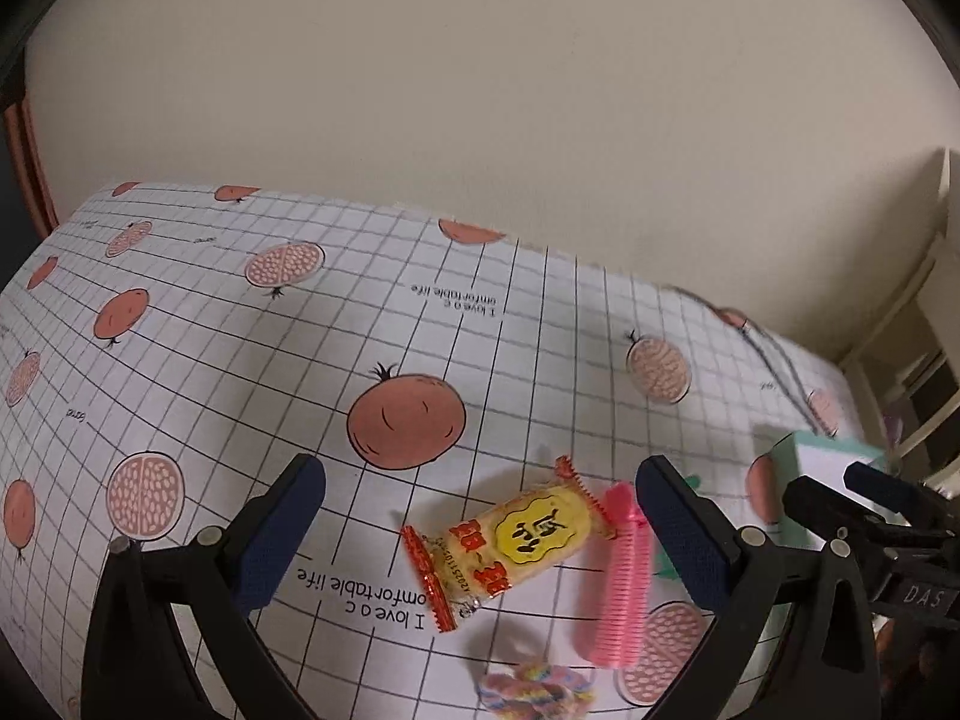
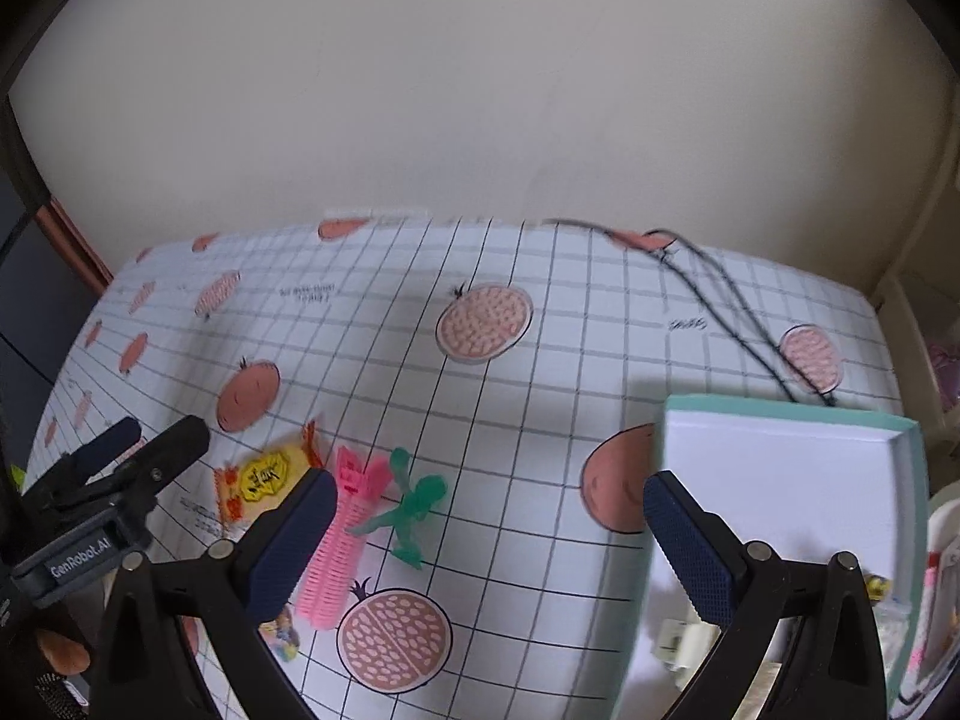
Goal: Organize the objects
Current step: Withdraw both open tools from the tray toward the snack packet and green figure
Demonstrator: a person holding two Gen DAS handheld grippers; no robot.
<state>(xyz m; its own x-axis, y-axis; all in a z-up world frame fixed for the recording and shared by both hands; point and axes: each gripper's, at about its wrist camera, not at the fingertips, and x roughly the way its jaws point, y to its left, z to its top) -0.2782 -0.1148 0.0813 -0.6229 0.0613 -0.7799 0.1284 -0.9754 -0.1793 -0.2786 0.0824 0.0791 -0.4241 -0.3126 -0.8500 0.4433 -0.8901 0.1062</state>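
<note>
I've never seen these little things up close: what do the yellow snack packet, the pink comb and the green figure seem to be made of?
Snack packet: looks like thin glossy plastic film, with crimped red ends and some glare.
Pink comb: probably moulded plastic, with rows of fine, even teeth and a slightly translucent look.
Green figure: likely plastic too, one flat colour, thin limbs; blur leaves its finish unclear.

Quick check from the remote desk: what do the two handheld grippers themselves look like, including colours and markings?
Both match. The left gripper and right gripper have black plastic frames with silver pivot pins and dark blue textured finger pads. The left body carries a grey "GenRobot.AI" label; the right shows "DAS" lettering. No sleeves visible.
</note>
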